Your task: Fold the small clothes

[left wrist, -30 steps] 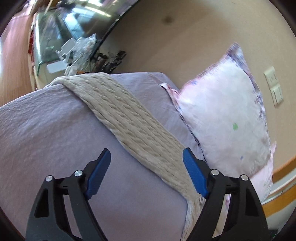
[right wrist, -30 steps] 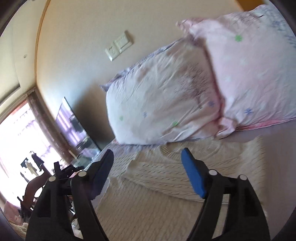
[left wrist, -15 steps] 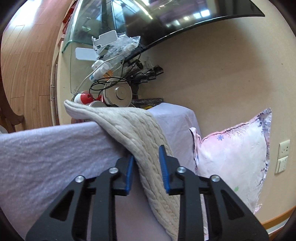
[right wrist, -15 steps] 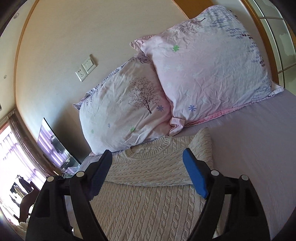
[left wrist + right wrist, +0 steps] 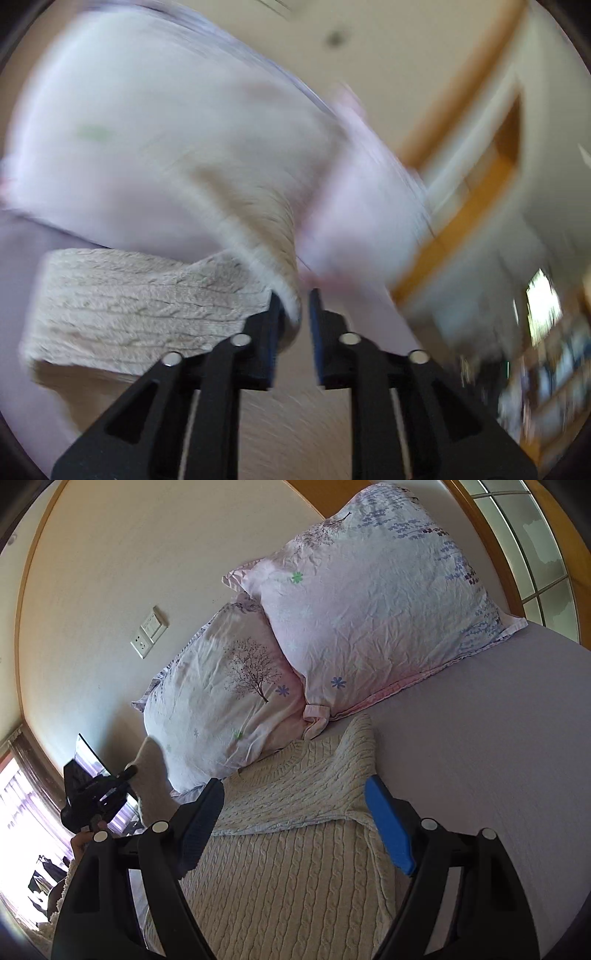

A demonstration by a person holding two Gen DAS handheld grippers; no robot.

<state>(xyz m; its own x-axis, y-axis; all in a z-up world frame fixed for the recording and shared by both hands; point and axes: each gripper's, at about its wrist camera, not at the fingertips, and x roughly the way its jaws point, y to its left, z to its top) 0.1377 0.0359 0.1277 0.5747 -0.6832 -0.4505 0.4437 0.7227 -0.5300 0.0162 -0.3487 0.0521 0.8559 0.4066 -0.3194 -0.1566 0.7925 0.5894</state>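
Sleeve fabric sits clamped between the nearly closed jaws of the left gripper (image 5: 295, 306), lifted clear so it can swing across the sweater (image 5: 288, 849), whose body lies flat on the bed (image 5: 498, 757) just ahead of the right gripper (image 5: 295, 812), jaws wide apart and holding nothing. Half a second ago that sleeve still draped over the bed's edge; now it hangs raised before the pillows (image 5: 332, 627).

A bedroom in someone's home. Two floral pillows (image 5: 369, 609) lean against a cream wall at the head of a bed (image 5: 498, 738) made up in a lilac sheet. A switch and socket plate (image 5: 149, 629) sits on the wall, and a wood-framed window (image 5: 532, 565) fills the corner.
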